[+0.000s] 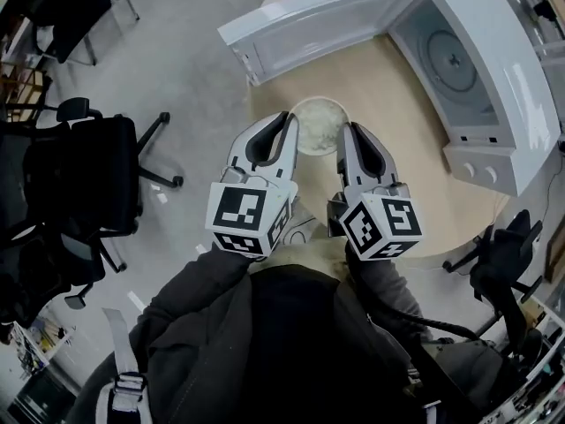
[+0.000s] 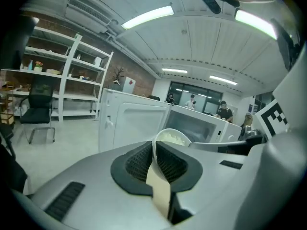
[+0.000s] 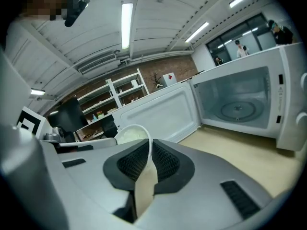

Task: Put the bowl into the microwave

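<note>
The bowl (image 1: 320,126) sits over the tabletop (image 1: 375,82) before the open microwave (image 1: 494,87). The left gripper (image 1: 288,124) and right gripper (image 1: 347,132) each pinch opposite sides of its rim in nearly closed jaws.

The left claw (image 1: 288,122) and right claw (image 1: 348,132), side by side, each pinch the bowl (image 1: 320,117).

The round wooden table (image 1: 397,87) lies beneath and ahead of your left claw (image 1: 287,126). Well off to that claw's left, a black office chair (image 1: 93,179) stands on the grey floor (image 1: 185,78). Far beyond its tips, to the left, you have white shelving (image 2: 72,71) along a brick wall (image 2: 144,84), with a black chair (image 2: 41,110) in front of it. A light strip (image 2: 146,17) glows overhead.
</note>
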`<state>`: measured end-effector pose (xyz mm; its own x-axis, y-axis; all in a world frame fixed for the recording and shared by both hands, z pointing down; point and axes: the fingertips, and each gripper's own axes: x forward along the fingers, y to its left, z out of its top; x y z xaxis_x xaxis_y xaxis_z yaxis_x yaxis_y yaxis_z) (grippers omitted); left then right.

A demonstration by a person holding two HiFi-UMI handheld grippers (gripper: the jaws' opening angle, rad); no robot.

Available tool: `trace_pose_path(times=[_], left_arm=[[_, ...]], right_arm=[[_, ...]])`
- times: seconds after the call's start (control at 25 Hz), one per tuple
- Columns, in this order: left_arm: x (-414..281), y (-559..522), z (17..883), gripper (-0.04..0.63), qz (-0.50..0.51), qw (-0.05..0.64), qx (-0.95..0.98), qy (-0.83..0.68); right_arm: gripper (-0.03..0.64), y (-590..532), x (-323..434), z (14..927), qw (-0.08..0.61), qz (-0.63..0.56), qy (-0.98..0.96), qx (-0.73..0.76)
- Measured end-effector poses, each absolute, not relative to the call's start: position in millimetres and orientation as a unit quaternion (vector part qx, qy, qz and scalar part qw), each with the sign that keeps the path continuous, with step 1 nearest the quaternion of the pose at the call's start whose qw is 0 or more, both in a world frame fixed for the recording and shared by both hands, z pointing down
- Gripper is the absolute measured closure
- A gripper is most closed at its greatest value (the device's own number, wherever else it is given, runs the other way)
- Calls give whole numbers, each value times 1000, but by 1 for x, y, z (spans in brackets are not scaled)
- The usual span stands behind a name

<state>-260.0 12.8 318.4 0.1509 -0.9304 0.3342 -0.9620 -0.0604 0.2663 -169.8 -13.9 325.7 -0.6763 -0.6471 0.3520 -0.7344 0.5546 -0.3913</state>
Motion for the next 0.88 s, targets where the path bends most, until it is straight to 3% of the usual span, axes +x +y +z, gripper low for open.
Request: trace_pose_path(times=[0.28, 0.88], left_arm=[[-246, -16, 309, 560, 50, 207, 781, -587], [-146, -66, 320, 560, 97, 192, 861, -460]], right_arm=[[586, -29, -153, 315, 66, 259, -842, 469], [584, -47, -54, 328, 22, 277, -755, 594]])
